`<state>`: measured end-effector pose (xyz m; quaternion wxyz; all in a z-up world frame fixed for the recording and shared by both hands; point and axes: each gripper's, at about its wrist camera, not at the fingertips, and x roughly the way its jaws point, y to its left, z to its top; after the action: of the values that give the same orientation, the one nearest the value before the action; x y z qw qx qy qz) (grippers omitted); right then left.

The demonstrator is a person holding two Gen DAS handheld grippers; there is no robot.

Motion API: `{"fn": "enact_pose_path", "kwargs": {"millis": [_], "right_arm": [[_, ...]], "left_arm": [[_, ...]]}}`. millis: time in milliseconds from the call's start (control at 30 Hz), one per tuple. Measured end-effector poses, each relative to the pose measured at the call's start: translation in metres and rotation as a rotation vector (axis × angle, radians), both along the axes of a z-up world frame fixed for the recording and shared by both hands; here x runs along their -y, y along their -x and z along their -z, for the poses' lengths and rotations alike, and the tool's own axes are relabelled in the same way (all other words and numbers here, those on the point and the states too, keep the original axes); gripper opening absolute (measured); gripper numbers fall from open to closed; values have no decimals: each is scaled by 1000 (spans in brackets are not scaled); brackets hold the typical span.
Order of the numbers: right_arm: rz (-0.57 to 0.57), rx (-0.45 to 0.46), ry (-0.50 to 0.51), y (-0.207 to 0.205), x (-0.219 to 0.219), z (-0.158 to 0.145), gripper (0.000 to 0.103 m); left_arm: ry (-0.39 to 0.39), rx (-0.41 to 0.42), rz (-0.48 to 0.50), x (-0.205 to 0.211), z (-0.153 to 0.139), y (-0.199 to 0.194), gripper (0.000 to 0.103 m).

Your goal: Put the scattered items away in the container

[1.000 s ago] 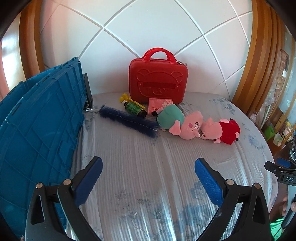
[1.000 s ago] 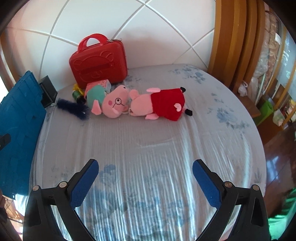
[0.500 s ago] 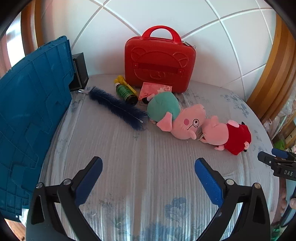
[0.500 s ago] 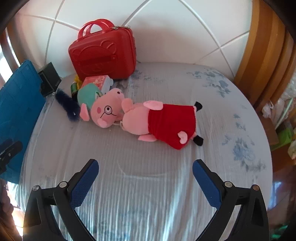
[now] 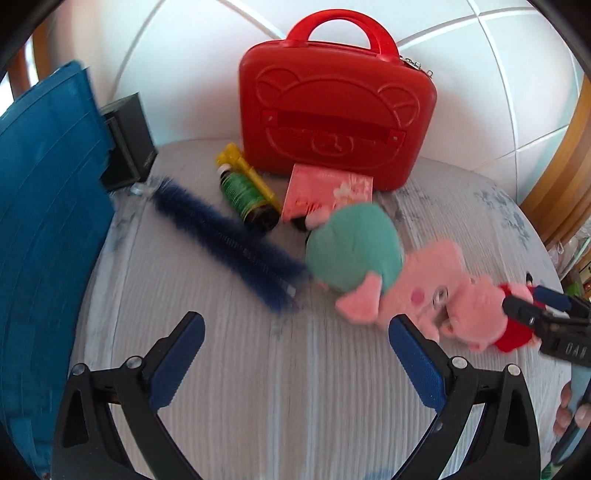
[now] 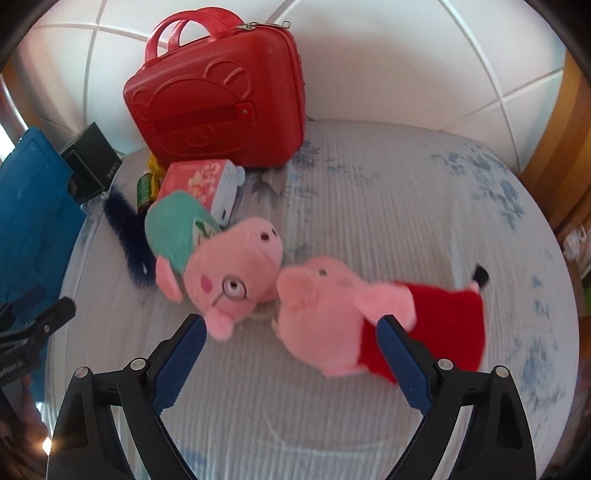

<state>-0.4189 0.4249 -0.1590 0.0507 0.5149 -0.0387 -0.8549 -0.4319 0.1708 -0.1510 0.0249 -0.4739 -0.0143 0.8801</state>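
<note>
Tools, left [image 5: 295, 354] and right [image 6: 290, 354], hover spread over the grey striped bed [image 6: 369, 221]; the red-dressed pink plush pig [image 6: 354, 317] lies between the right tool's fingers.

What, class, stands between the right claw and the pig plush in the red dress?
Nothing visible. The right claw is open, with only bare bedsheet before the red-dressed pig plush. The plush's head lies between the fingers; the glasses-wearing pig sits just left.

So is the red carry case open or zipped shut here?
Shut: the red case stands upright against the headboard, halves together, zipper pulls at the top.
</note>
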Motion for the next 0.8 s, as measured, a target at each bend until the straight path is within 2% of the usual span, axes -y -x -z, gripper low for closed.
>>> {"fn": "enact_pose_path", "kwargs": {"millis": [167,267,333,400,500,533,600,667,700,733,800], "right_arm": [[15,-1,-25,38,8,9,94],[29,7,-27,54,8,16,94],[40,11,-27,63,8,22,94],[57,12,-20,69,7,28,94],[58,24,-1,72,10,39,89],[47,31,13,71,13,44,86],[7,48,50,65,23,54,81],[-59,80,48,49,39,71,67],[-88,104,31,42,48,81,64],[-105,128,23,37,54,90,54],[-99,157,48,26,56,103,50]], "left_arm": [[-6,-2,57,-31,7,86,101],[-8,61,99,-49,30,118,101],[19,118,129,-56,48,125,100],[49,157,144,-55,66,118,99],[-49,160,146,-36,72,92,100],[-56,174,152,-33,74,83,99],[-4,200,177,-34,84,58,99],[95,223,197,-38,102,37,98],[111,235,200,-38,109,28,96],[99,248,203,-36,113,20,93],[54,257,199,-29,113,5,93]]}}
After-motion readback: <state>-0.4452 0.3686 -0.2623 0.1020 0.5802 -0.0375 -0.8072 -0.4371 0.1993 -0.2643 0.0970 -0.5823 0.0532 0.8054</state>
